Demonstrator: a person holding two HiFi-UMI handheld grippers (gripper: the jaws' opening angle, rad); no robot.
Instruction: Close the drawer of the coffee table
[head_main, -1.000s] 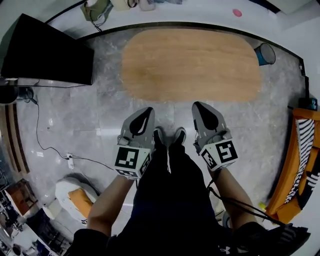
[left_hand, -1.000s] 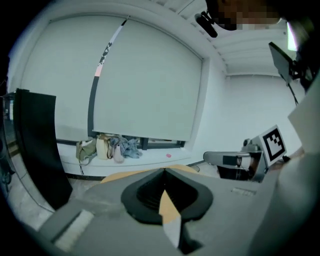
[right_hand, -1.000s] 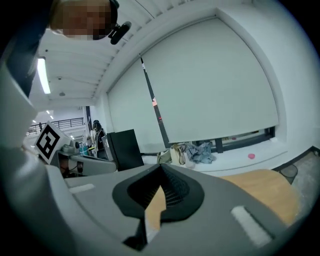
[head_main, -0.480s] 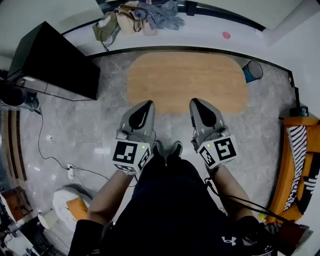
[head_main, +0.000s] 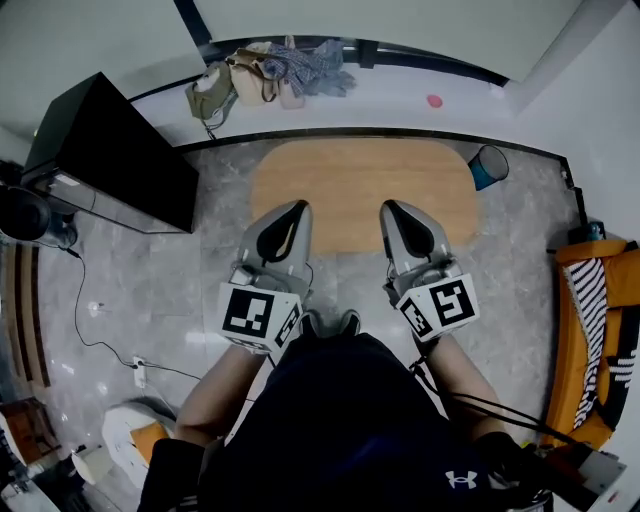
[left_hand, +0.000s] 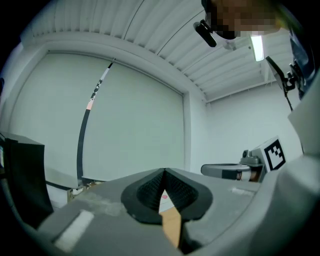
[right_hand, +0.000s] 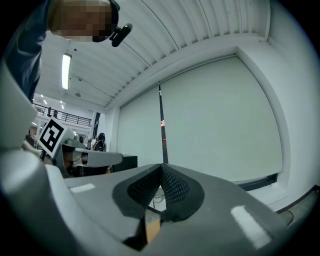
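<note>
Our left gripper (head_main: 296, 208) and right gripper (head_main: 391, 208), both pressed together and empty, sit side by side; the coffee table (head_main: 365, 170) lies ahead and below, long axis crosswise, equally near both.

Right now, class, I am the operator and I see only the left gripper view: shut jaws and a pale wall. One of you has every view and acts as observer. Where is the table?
Observer: In the head view the table stands on the floor ahead of the person's shoes.
Operator: Is the drawer out?
Observer: From above only the oval wooden top shows, and no drawer juts out. The table's sides are hidden.
Operator: And the right gripper's jaws?
Observer: In its own view the right gripper is shut, with nothing between its jaws.
</note>
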